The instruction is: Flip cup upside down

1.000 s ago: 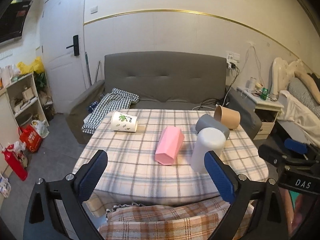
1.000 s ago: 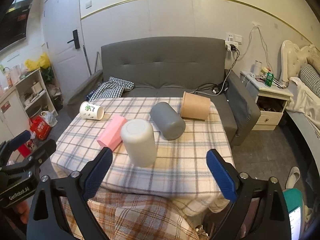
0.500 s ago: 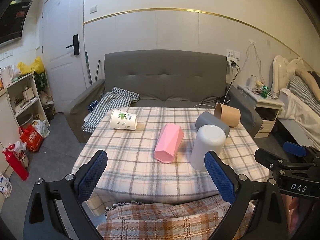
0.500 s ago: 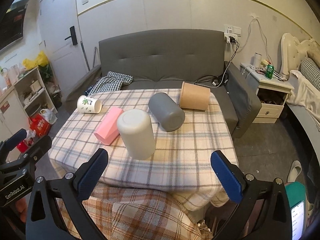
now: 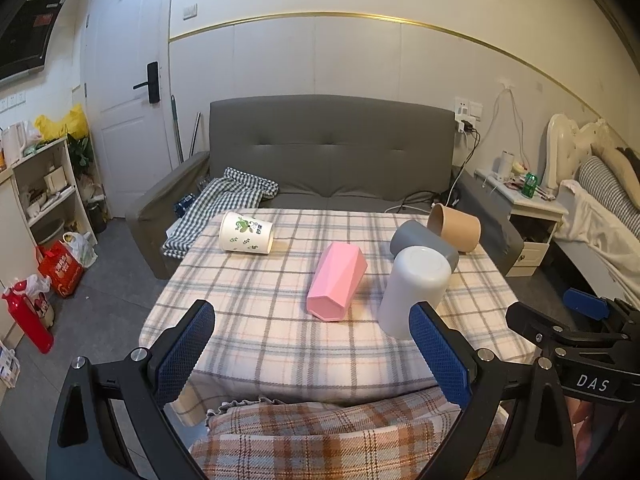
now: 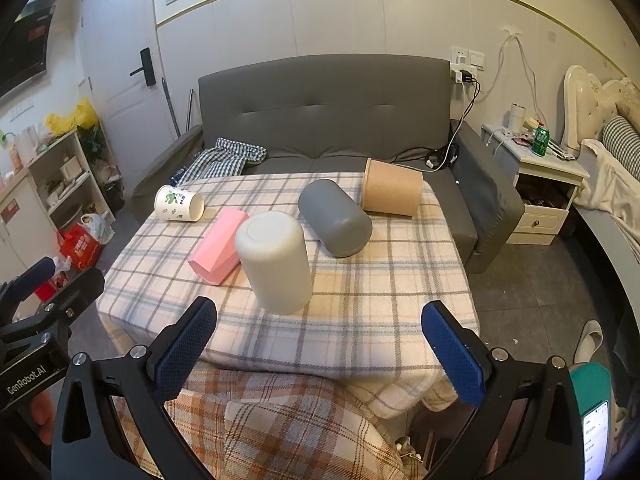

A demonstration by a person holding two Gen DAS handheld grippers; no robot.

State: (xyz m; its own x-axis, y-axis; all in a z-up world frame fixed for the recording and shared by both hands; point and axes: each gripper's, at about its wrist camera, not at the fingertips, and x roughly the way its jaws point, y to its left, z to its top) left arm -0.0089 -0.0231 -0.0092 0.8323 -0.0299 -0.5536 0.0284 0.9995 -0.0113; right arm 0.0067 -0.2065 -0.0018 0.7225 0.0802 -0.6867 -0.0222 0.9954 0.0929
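A white cup (image 5: 414, 290) (image 6: 276, 262) stands upside down near the front of the plaid-covered table (image 5: 260, 320) (image 6: 380, 300). A pink faceted cup (image 5: 336, 286) (image 6: 218, 246), a grey cup (image 5: 420, 238) (image 6: 334, 218), a tan paper cup (image 5: 454, 226) (image 6: 392, 192) and a white printed paper cup (image 5: 246, 232) (image 6: 179, 208) lie on their sides. My left gripper (image 5: 312, 356) is open and empty, short of the table's front edge. My right gripper (image 6: 320, 354) is open and empty, below the white cup.
A grey sofa (image 5: 328, 160) (image 6: 324, 112) with a checked cloth stands behind the table. A bedside cabinet (image 5: 528, 216) (image 6: 540, 188) and a bed are at the right. Shelves and bags line the left wall. A plaid blanket (image 5: 340, 440) lies below the grippers.
Both grippers have drawn back a little from the table and stayed open. The cups have not moved.
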